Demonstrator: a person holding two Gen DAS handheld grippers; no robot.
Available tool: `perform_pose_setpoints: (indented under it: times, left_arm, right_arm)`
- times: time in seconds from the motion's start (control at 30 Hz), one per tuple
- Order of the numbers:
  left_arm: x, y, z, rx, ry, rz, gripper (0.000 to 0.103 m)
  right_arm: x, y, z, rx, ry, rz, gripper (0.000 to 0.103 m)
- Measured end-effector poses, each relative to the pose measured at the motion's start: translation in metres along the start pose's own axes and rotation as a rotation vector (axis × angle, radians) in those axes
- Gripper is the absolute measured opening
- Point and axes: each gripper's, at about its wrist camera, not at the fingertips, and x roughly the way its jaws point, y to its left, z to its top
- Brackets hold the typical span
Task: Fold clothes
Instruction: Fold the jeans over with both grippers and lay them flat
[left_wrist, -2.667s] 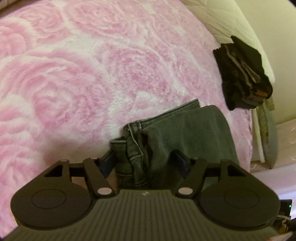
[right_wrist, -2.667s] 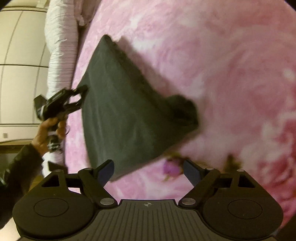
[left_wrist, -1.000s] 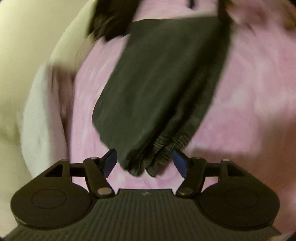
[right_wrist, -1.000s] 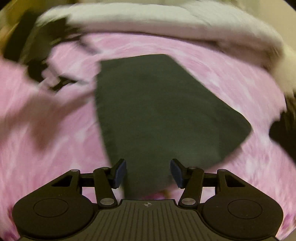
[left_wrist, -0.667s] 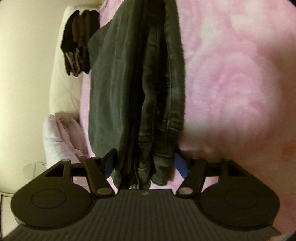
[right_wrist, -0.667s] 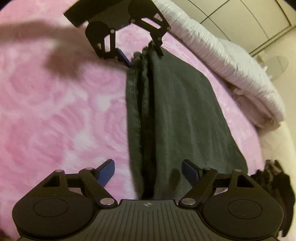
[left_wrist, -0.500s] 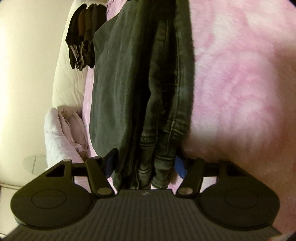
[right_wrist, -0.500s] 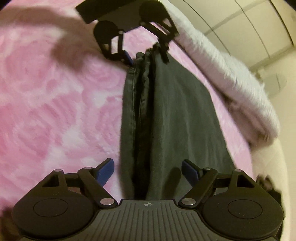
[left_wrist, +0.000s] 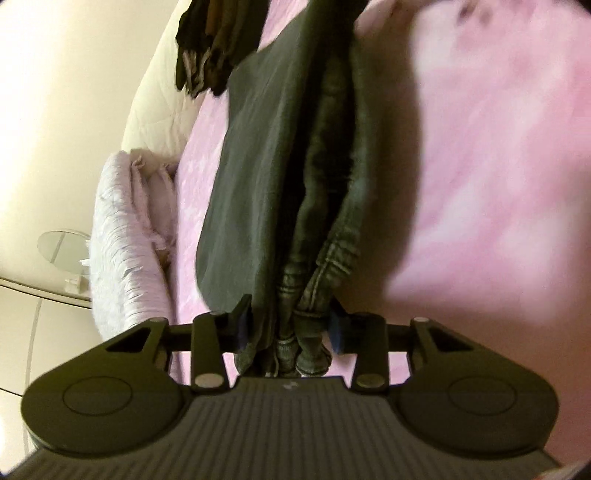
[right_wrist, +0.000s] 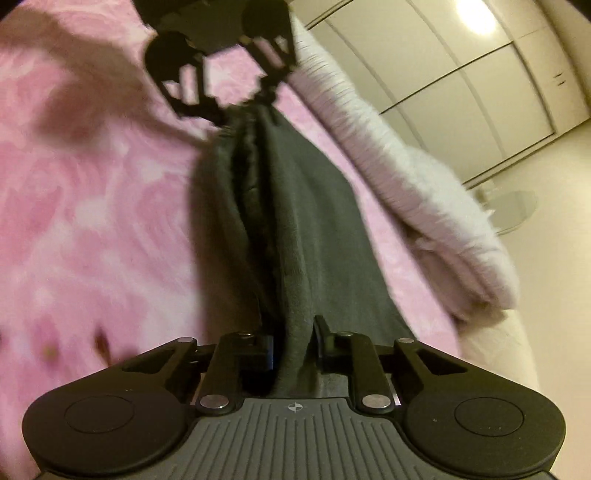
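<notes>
Off to the left of the left gripper, a pale ribbed pillow lies along the bed's edge, and farther out on that side a dark stack of folded clothes sits near the cream headboard. Straight ahead of this claw, the dark grey jeans stretch away in a long folded strip over the fuzzy pink blanket, and their bunched hem end sits right between the fingers; the jaws are closing, and both blue pads press in on the stitched denim. To its right, only pink blanket, blurred. Over to the right gripper now: on its left, pink blanket again, smeared by motion. Dead ahead, the jeans run from its fingers up to the left gripper at the far end, which grips the opposite end. Here the jaws are closing too, drawn narrow and pinching a thick fold of the grey cloth between them. Out to its right, the ribbed pillow lies alongside the jeans, with pale wardrobe doors beyond.
</notes>
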Motion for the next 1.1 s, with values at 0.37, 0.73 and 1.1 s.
perform_pose_setpoints:
  times: [0.37,0.73,1.1]
  left_arm:
    - [-0.107,-0.072,0.061,-0.132,0.065,0.004,0.035]
    - [-0.144,-0.028,0.07,-0.357,0.068,0.035,0.038]
    - [-0.096,0.006,0.053,-0.568,0.067,-0.002,0.044]
  right_arm:
    - [-0.075,0.011,-0.059,0.09,0.091,-0.066,0.012]
    - [-0.13,0.01,-0.045,0.401,0.011,-0.044,0.021]
    - [-0.073,-0.031,-0.048,0.726,-0.042,0.046,0.078]
